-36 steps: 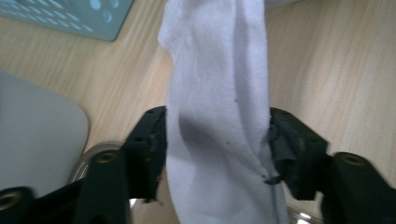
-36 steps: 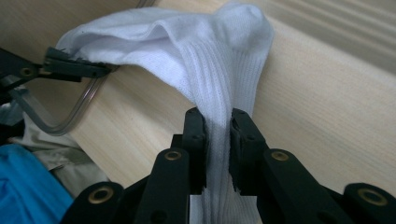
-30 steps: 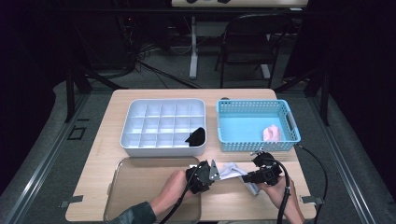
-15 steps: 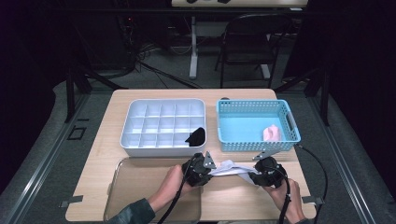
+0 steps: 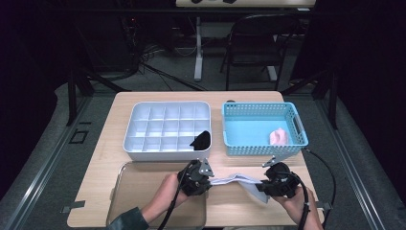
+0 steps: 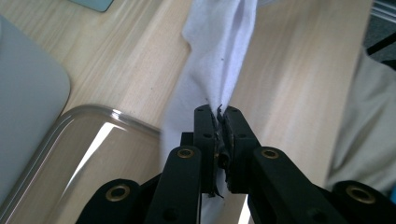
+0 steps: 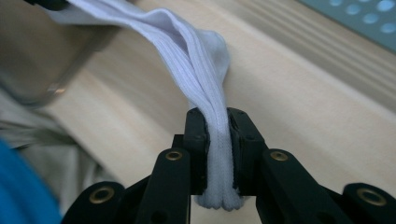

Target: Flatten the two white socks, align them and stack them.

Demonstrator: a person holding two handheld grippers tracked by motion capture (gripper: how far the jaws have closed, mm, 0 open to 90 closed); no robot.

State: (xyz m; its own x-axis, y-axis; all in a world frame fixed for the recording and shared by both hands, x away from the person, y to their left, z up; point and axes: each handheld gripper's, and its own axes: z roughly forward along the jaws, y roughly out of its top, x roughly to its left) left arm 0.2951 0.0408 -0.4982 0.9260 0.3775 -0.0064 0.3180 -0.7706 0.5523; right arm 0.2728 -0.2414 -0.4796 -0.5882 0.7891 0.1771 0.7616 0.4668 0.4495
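The white sock (image 5: pixel 238 181) hangs stretched in front of the blue basket (image 5: pixel 262 148); the left gripper (image 5: pixel 203 179) pinches one end, and the right gripper (image 5: pixel 266 184), jaws just closing, clamps the other.

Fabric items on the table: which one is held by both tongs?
The white sock, stretched between the left tongs and right tongs; the black one lies in the divided tray, the pink one in the blue basket.

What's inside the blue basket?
One pink bundle, probably cloth, lies near the right end of the blue basket. The rest of its floor looks bare. The near wall hides a strip along the front, so anything there cannot be seen.
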